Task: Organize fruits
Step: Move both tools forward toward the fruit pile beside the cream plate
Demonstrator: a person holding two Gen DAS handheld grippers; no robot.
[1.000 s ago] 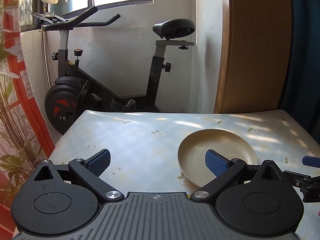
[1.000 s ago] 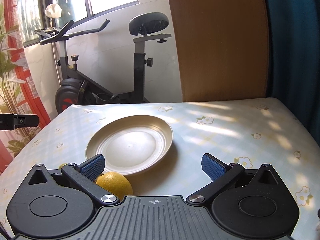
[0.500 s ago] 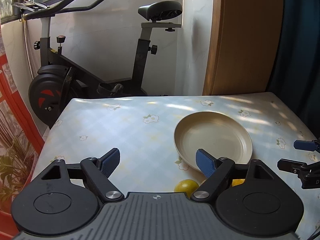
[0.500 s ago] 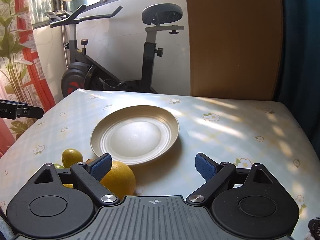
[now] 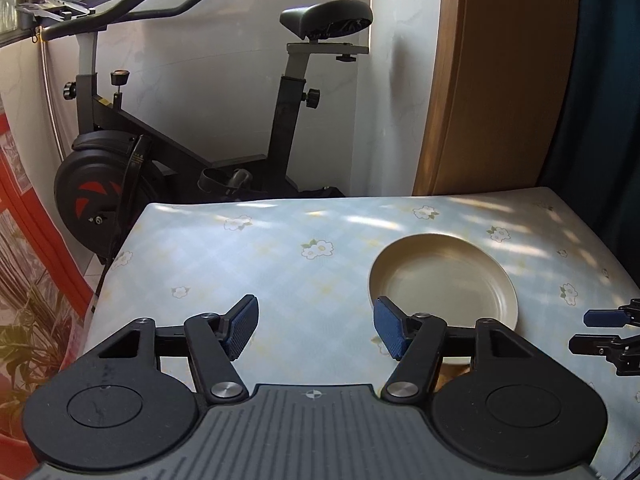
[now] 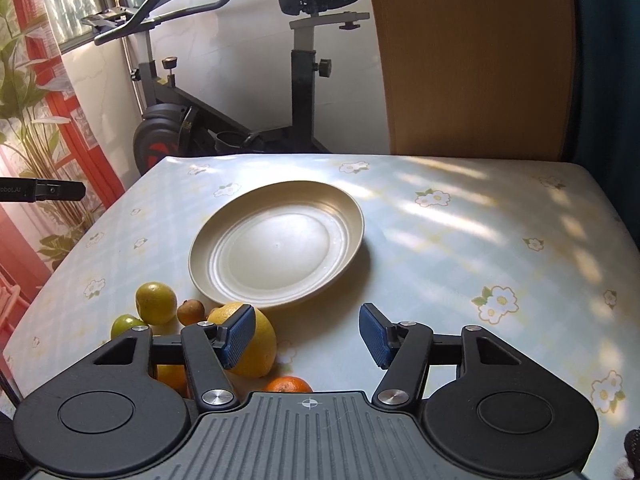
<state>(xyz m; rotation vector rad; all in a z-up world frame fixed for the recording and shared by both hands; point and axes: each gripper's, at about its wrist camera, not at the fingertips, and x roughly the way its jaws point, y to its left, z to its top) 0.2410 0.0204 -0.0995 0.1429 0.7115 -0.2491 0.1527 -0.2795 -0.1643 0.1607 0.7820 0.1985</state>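
Left wrist view: left gripper (image 5: 315, 327) spread wide, holding nothing, over the floral counter (image 5: 280, 264); cream plate (image 5: 442, 280) just right of it.

Right wrist view: right gripper (image 6: 307, 333) also released; fruits (image 6: 250, 340) piled beside the plate (image 6: 276, 248); "robot.AI" partly readable on the left gripper's finger (image 6: 40, 191).

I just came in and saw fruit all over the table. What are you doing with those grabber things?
A person holds a grabber in each hand to sort fruit. The plate has nothing on it yet. The fruit sits on the table just in front of it: a big yellow fruit, a lemon, a small brown fruit, a green fruit and an orange. The right gripper is open, just above the fruit. The left gripper is open too, beside the plate, holding nothing.
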